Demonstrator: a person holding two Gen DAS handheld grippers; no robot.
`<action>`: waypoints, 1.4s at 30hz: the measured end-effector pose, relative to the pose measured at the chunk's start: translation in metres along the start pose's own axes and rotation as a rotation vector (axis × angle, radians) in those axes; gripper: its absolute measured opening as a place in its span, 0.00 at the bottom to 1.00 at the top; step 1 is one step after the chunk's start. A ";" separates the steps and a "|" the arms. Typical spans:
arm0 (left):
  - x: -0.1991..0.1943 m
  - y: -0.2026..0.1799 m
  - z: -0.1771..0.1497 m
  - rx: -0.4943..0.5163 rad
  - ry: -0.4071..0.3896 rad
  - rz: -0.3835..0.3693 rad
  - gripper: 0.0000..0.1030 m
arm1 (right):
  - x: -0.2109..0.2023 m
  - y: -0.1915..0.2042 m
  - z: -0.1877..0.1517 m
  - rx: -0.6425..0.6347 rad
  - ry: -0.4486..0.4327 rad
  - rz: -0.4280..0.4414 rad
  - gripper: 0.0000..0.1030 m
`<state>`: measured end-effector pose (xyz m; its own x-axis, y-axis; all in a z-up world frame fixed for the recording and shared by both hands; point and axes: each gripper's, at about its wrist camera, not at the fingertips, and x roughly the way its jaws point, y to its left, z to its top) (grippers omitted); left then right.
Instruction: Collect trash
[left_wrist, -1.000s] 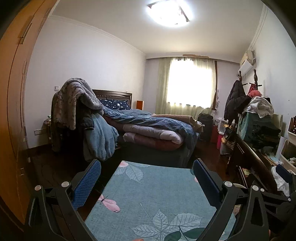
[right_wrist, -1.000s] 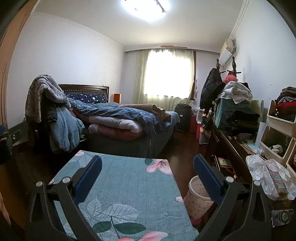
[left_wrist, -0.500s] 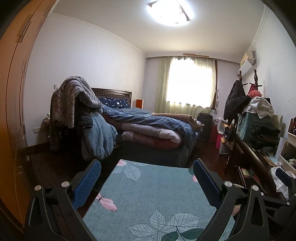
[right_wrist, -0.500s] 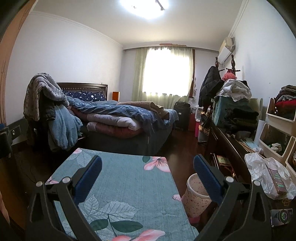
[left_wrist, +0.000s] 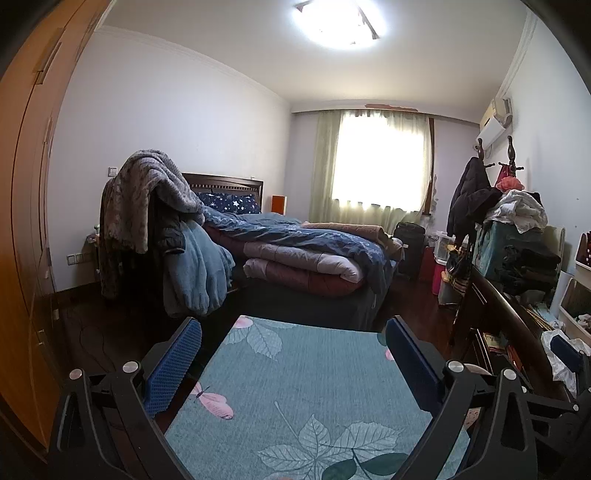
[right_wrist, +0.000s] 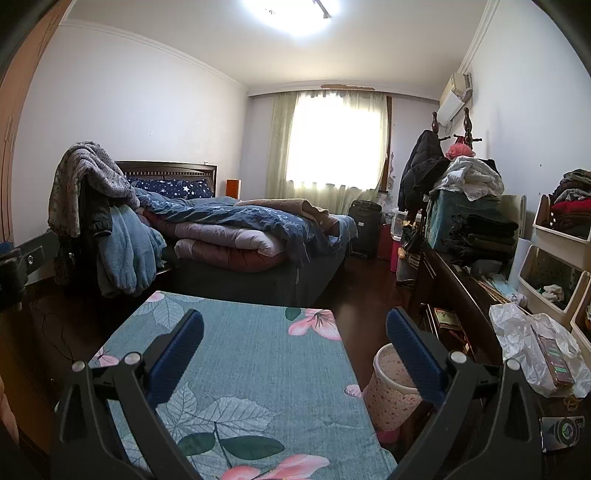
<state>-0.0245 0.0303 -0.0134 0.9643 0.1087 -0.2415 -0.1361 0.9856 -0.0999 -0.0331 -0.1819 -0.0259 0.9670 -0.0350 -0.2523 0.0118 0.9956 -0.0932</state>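
A pink speckled waste bin (right_wrist: 391, 387) stands on the floor right of a table with a teal floral cloth (right_wrist: 255, 354). A crumpled white plastic bag (right_wrist: 524, 343) lies on the dark sideboard at right, with a small packet on it; the bag also shows in the left wrist view (left_wrist: 557, 354). My left gripper (left_wrist: 293, 354) is open and empty above the cloth (left_wrist: 303, 373). My right gripper (right_wrist: 295, 350) is open and empty above the cloth, its right finger in front of the bin. No trash shows on the cloth.
A bed (right_wrist: 251, 240) piled with quilts stands beyond the table. A chair draped with clothes (right_wrist: 99, 206) is at left. The dark sideboard (right_wrist: 461, 295) carries stacked clothes and cream bins (right_wrist: 554, 266). A wooden wardrobe (left_wrist: 26, 221) lines the left wall.
Both views have drifted slightly: the room sits a little lower and further right in frame. Both grippers stay open and empty.
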 end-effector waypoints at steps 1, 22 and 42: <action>0.000 0.000 0.000 0.001 0.000 0.000 0.96 | 0.001 0.000 -0.001 -0.001 0.002 0.001 0.97; 0.002 -0.002 -0.008 0.000 -0.011 -0.038 0.96 | 0.003 -0.006 -0.012 -0.008 0.020 0.000 0.97; -0.003 -0.025 -0.002 0.056 -0.040 -0.065 0.96 | 0.005 -0.018 -0.015 0.010 0.033 -0.019 0.97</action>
<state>-0.0248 0.0049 -0.0123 0.9792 0.0484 -0.1972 -0.0612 0.9964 -0.0594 -0.0317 -0.2013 -0.0397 0.9577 -0.0566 -0.2823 0.0327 0.9955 -0.0887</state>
